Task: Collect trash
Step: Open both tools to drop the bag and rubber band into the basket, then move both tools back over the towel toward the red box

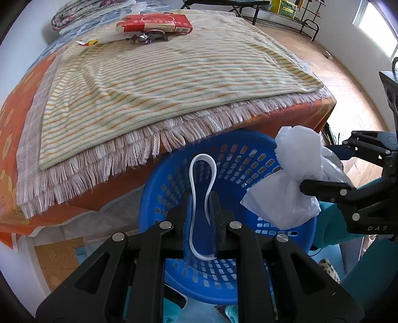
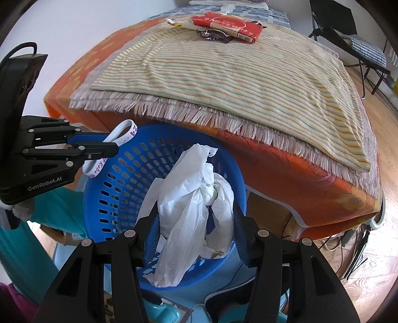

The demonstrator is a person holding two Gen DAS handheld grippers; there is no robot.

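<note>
The left gripper (image 1: 202, 211) stands narrow over the blue basket (image 1: 251, 164), with a white band (image 1: 201, 179) looped between its fingers; the band touches the right pad, but whether both pads press on it is hard to judge. From the right wrist view the same band (image 2: 124, 134) sticks out above and below the left gripper (image 2: 113, 146), purple writing on it, just over the basket's (image 2: 119, 179) near rim.

The right gripper (image 2: 196, 213) holds a crumpled white bag (image 2: 194, 211) between its half-spread fingers, the bag hanging down into the basket. In the left wrist view the bag (image 1: 288, 188) bulges out past the right gripper (image 1: 306, 186) above the basket's right side.

The basket sits low, just beside a counter draped in an orange cloth (image 2: 286, 179), with a striped, fringed blanket (image 1: 161, 82) on top. At the blanket's far end lie a red box (image 1: 155, 22), a dark shiny wrapper (image 1: 146, 37) touching it, and a small yellow-and-white wrapper (image 1: 87, 42) nearby.
</note>
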